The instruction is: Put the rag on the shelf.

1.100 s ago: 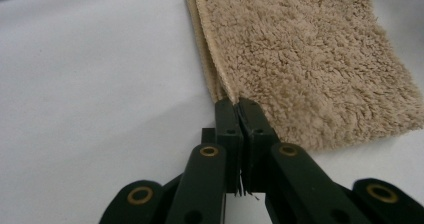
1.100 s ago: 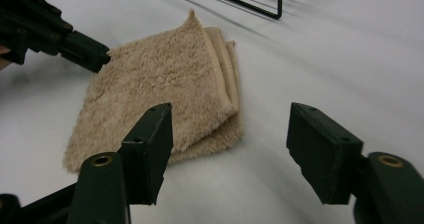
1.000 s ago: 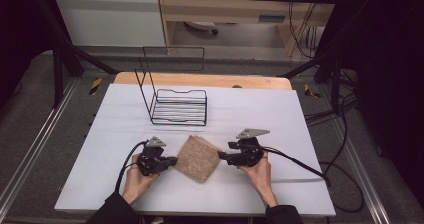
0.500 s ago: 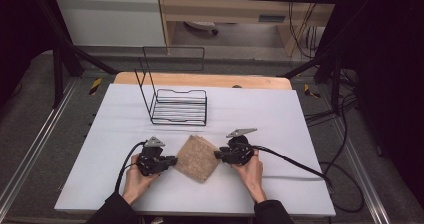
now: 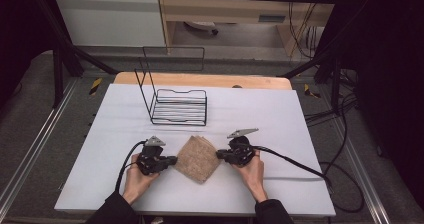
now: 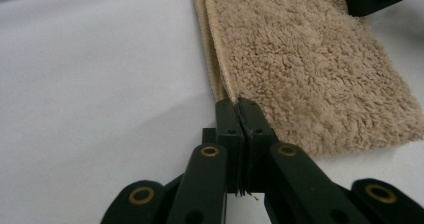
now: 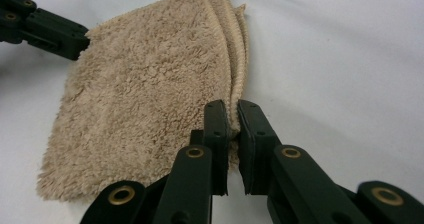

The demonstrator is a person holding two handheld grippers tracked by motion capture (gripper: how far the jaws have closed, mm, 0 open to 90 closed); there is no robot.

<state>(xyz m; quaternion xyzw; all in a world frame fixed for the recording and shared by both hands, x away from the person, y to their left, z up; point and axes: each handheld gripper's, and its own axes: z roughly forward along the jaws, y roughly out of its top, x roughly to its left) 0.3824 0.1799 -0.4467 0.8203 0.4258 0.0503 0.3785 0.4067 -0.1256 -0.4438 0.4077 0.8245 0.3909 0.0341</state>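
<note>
A folded beige towel (image 5: 197, 159) lies as a diamond on the white table (image 5: 280, 119), near the front. My left gripper (image 5: 175, 160) is shut on its left corner; in the left gripper view the jaws (image 6: 238, 104) meet on the towel's (image 6: 300, 69) hemmed corner. My right gripper (image 5: 218, 154) is at the opposite corner. Its jaws (image 7: 232, 109) have just been closing, and the layered edge of the towel (image 7: 150, 99) is now pinched between them. Each gripper view shows the other gripper at the towel's far corner.
A black wire rack (image 5: 179, 106) with a tall back frame stands behind the towel, mid-table. A wooden board (image 5: 200, 79) runs along the table's far edge. The right gripper's cable (image 5: 295, 164) trails off to the right across the table.
The right gripper's jaws have closed onto the towel's right corner, and the hand has edged slightly toward the towel. The left gripper and the towel have stayed where they were.
</note>
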